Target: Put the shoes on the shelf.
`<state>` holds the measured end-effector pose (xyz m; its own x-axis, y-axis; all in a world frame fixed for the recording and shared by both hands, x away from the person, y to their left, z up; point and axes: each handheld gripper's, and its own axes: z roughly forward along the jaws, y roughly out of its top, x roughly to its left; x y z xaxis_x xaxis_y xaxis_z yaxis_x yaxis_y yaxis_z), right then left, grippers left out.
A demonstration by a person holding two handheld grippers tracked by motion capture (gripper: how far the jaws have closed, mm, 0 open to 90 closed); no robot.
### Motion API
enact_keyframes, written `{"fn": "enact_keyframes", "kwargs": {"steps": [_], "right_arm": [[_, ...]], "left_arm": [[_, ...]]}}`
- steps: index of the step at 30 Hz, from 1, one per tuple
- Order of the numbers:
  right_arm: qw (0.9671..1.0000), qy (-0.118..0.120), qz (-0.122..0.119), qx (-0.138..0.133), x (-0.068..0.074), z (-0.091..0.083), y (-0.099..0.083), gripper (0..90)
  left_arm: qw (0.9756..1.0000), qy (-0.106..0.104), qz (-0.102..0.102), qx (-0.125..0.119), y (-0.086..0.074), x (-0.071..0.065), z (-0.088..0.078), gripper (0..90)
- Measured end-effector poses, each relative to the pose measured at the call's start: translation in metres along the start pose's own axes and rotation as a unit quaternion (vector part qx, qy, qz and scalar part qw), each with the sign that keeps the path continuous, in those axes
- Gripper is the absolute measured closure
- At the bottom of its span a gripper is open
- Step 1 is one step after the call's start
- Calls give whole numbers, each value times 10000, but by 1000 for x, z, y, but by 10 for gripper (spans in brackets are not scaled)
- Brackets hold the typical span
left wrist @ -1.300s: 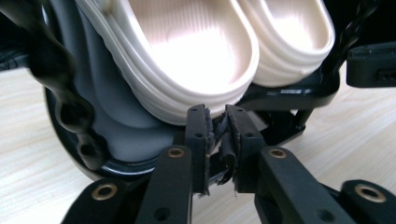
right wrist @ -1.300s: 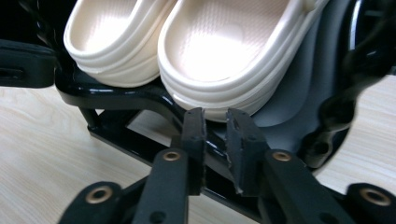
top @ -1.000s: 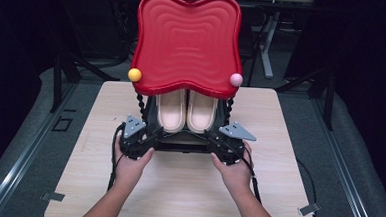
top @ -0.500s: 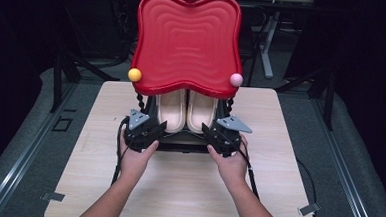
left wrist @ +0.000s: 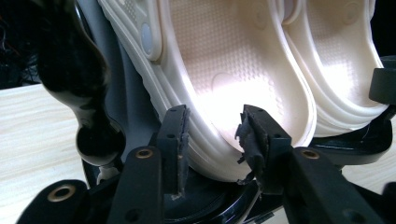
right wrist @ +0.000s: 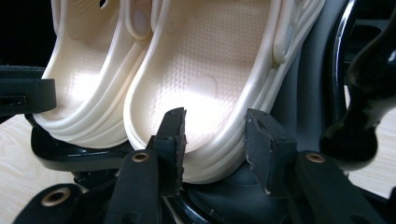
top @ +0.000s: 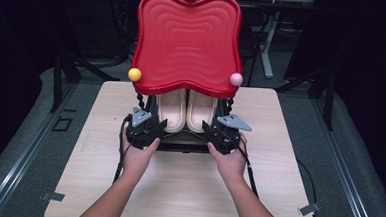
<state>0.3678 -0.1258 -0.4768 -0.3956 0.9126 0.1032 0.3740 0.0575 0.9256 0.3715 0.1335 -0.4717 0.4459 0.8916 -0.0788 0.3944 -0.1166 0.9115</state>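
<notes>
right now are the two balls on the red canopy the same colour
No, in the high view the ball at the left corner of the red canopy is yellow and the ball at the right corner is pink.

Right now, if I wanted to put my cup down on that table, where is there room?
The table is bare along its near edge, and in strips on either side of the black stand. The middle is crowded: both cream clogs sit on the stand under the red tray, with the left gripper and right gripper at their heels.
</notes>
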Motion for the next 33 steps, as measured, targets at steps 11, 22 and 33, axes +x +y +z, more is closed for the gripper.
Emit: {"fn": "enact_keyframes", "kwargs": {"steps": [11,22,33], "right_arm": [[9999,-74,-18,121,1,3,6,637],[9999,-107,19,61,3,4,5,638],[9990,-344,-283,8,9,6,6,571]], "left_arm": [[9999,62,120,-16,6,2,2,695],[9996,115,240,41,7,1,2,692],[9991,361,237,-54,10,-2,10,608]]}}
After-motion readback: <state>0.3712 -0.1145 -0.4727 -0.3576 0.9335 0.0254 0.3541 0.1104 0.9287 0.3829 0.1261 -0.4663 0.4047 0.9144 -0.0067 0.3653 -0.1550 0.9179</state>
